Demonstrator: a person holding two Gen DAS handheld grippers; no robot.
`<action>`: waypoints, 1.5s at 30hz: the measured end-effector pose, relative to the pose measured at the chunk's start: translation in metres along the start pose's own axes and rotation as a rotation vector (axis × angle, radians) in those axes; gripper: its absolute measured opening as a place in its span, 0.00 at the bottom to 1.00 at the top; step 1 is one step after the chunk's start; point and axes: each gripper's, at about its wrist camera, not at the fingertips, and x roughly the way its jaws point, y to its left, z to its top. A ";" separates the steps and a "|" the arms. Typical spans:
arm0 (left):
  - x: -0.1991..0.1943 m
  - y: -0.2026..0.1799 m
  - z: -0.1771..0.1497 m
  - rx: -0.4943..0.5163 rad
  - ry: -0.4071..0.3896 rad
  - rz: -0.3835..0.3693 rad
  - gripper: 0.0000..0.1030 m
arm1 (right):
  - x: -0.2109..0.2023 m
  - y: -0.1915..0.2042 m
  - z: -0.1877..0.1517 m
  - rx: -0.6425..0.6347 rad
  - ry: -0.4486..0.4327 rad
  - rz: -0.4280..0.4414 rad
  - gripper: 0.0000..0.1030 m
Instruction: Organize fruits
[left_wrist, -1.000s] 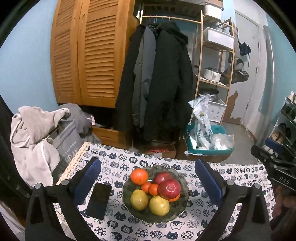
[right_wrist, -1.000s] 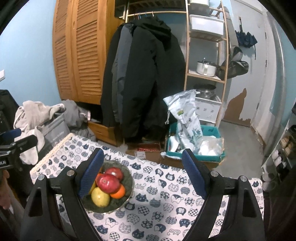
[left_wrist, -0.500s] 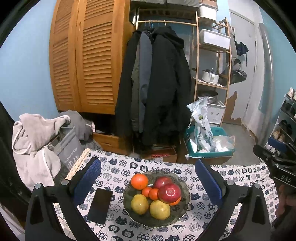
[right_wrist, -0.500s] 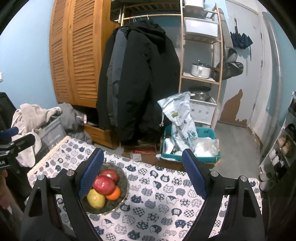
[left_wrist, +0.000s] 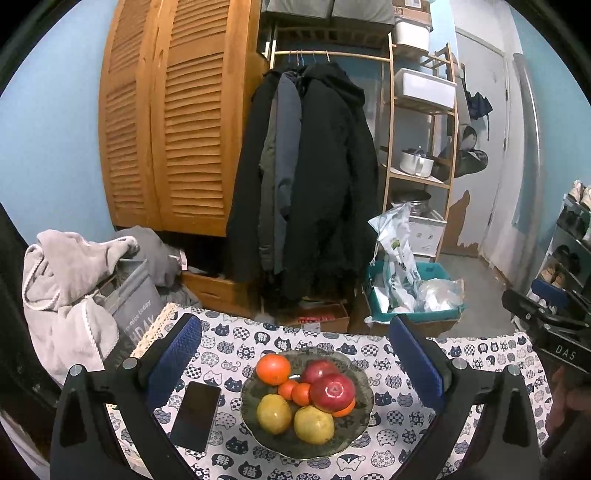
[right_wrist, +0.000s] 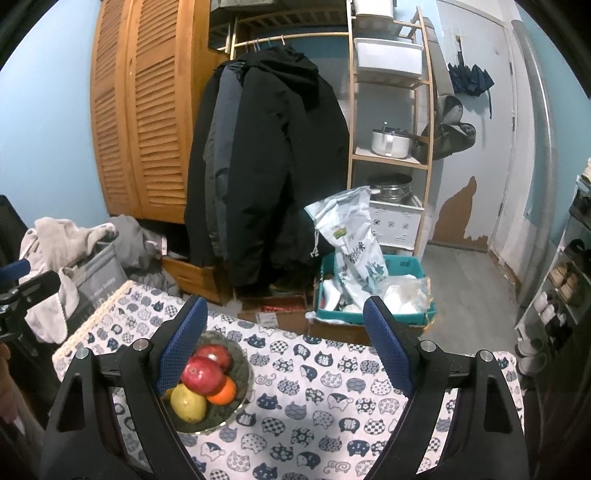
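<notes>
A dark glass bowl (left_wrist: 354, 437) stands on the cat-print tablecloth (left_wrist: 236, 354), piled with fruit: a large orange (left_wrist: 273, 368), two red apples, the front one (left_wrist: 332, 392) on top, two yellow-green fruits (left_wrist: 274, 413) and small tangerines. My left gripper (left_wrist: 295, 343) hovers above the near side of the bowl, open, nothing between its blue pads. In the right wrist view the bowl (right_wrist: 242, 369) sits low left, partly behind the left finger. My right gripper (right_wrist: 284, 325) is open over bare tablecloth (right_wrist: 314, 406), to the right of the bowl.
A black phone (left_wrist: 195, 415) lies flat just left of the bowl. Beyond the table's far edge are a laundry basket with grey clothes (left_wrist: 74, 295), hanging dark coats (left_wrist: 314, 184), a teal crate with bags (left_wrist: 410, 291) and a wooden shelf rack (left_wrist: 421, 147).
Both cameras have tilted up very slightly, so the bowl sits a little lower in each view. Fruit, bowl and phone have not moved. Both grippers stay open.
</notes>
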 end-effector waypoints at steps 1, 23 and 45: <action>0.000 0.000 0.000 -0.002 -0.001 0.000 0.99 | 0.000 0.000 0.000 -0.001 0.001 0.000 0.83; -0.005 -0.008 -0.001 -0.014 0.006 -0.014 0.99 | -0.002 0.000 0.002 0.001 0.002 0.003 0.83; -0.007 0.000 0.005 -0.053 0.017 0.014 0.99 | -0.002 0.001 0.002 -0.008 0.003 0.002 0.83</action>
